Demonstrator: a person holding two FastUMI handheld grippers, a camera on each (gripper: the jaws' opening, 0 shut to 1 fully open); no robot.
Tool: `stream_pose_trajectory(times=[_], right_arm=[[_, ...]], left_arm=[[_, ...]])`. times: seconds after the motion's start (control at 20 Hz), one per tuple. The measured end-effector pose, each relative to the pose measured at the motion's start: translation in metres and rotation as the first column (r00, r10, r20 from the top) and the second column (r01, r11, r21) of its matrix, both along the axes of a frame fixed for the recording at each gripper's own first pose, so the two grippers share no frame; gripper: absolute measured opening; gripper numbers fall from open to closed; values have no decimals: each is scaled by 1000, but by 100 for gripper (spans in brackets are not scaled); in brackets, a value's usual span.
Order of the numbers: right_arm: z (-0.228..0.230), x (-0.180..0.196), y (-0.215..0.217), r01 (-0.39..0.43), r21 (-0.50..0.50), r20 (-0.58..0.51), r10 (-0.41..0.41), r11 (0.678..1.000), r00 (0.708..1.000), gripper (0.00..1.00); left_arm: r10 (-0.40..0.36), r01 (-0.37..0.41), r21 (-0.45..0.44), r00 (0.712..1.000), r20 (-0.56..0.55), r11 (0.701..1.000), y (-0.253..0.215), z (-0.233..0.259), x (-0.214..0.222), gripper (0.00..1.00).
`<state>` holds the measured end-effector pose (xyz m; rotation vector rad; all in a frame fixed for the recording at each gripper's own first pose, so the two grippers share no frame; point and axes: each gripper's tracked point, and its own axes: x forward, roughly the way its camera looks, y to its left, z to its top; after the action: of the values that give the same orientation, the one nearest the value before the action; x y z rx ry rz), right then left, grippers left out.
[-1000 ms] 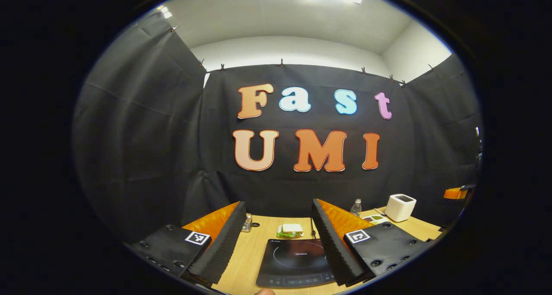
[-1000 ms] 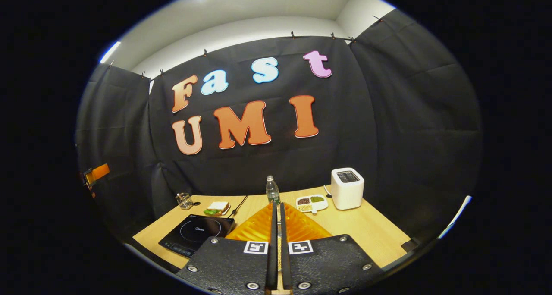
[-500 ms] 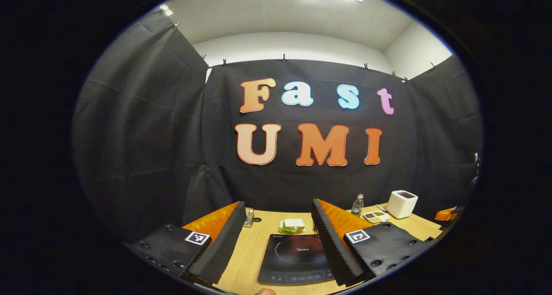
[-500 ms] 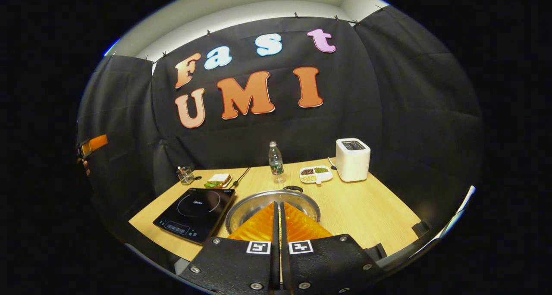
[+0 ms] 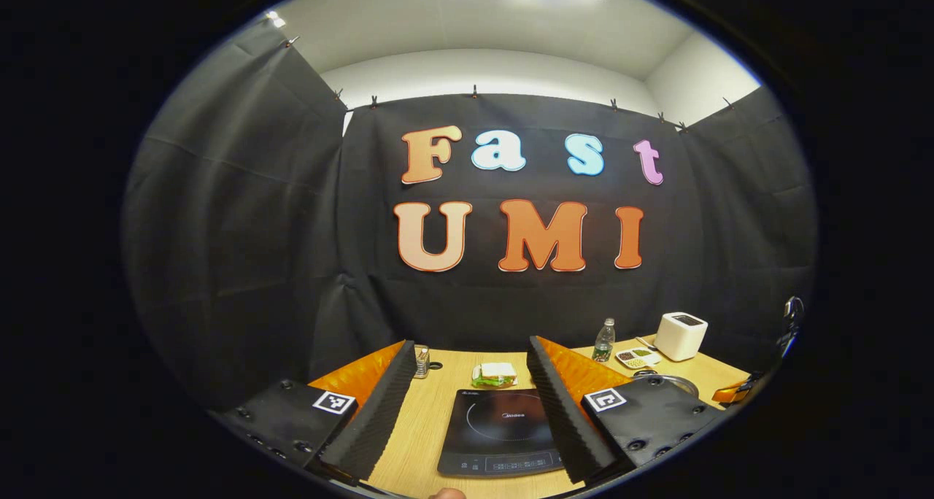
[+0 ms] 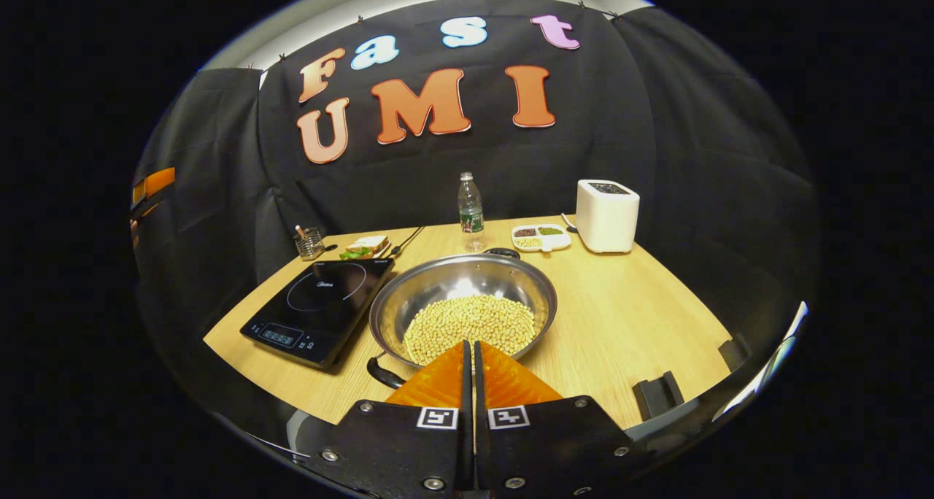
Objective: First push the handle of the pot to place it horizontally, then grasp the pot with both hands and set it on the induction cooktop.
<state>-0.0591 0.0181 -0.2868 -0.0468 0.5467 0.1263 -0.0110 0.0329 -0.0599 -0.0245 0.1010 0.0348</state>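
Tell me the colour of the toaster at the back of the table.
White toaster, clearest in the right gripper view.

brand "midea" on the induction cooktop (image 5: 503, 430)

bare table (image 6: 627, 324) right of pot (image 6: 462, 306)

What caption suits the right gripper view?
Shut right gripper above a bean-filled steel pot beside the induction cooktop on a wooden table.
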Motion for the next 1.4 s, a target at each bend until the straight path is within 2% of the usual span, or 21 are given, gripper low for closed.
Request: stream_pose_trajectory(times=[0.05, 0.25, 0.65, 0.7, 0.95, 1.25, 1.4], right_arm=[[-8, 0, 1, -2, 3, -15, 2, 1000, 1000, 1], [-40, -5, 7, -12, 5, -76, 12, 1000, 997, 1], [-87, -12, 26, -44, 1, -169, 44, 999, 985, 1], [-91, -12, 31, -46, 4, -175, 46, 999, 983, 1], [-101, -9, 48, -56, -9, -174, 54, 998, 983, 0], [-106, -6, 77, -90, 30, -188, 94, 995, 978, 0], [-107, -3, 91, -107, 39, -191, 113, 993, 975, 0]], left_arm=[[-1, 1, 1, 1000, -5, 1000, 0, -2, 0, 99], [1, -1, -15, 1000, -18, 1000, 0, -7, 1, 96], [-7, 7, -21, 1000, -29, 1000, -2, -9, -5, 99], [-7, 7, -20, 1000, -28, 1000, -1, -10, -5, 96], [-10, 9, -24, 999, -31, 1000, 0, -12, -9, 96], [8, -9, -15, 1000, -30, 1000, 8, -11, -14, 99], [13, -14, -9, 999, -31, 1000, 10, -11, -17, 96]])
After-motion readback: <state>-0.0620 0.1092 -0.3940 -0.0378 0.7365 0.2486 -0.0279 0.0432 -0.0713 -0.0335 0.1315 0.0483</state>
